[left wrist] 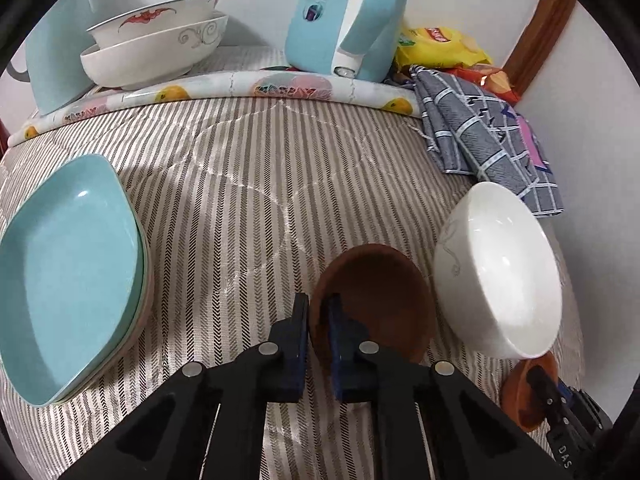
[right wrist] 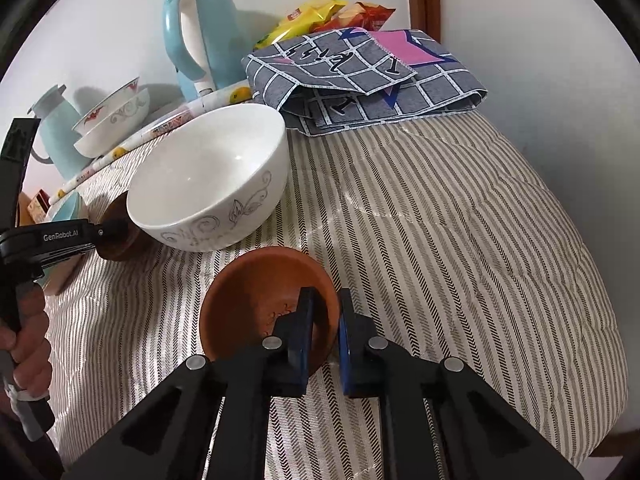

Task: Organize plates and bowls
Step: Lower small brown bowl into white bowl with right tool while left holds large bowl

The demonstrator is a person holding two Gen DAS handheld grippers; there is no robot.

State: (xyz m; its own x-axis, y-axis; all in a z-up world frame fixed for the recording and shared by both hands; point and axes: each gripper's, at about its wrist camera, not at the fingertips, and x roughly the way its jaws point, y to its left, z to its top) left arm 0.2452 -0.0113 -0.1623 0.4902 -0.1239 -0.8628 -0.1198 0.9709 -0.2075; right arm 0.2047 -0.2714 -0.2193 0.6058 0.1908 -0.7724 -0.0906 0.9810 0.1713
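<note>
Bowl (right wrist: 208,176); left claw (right wrist: 116,229) reads "GenRobot.AI".

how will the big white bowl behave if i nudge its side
The white bowl looks like glazed ceramic, so probably heavy, slippery and breakable. It rests on a narrow foot on the soft striped cloth, so a high push may tip it rather than slide it. The brown dishes sit close, so it could knock them.
</note>
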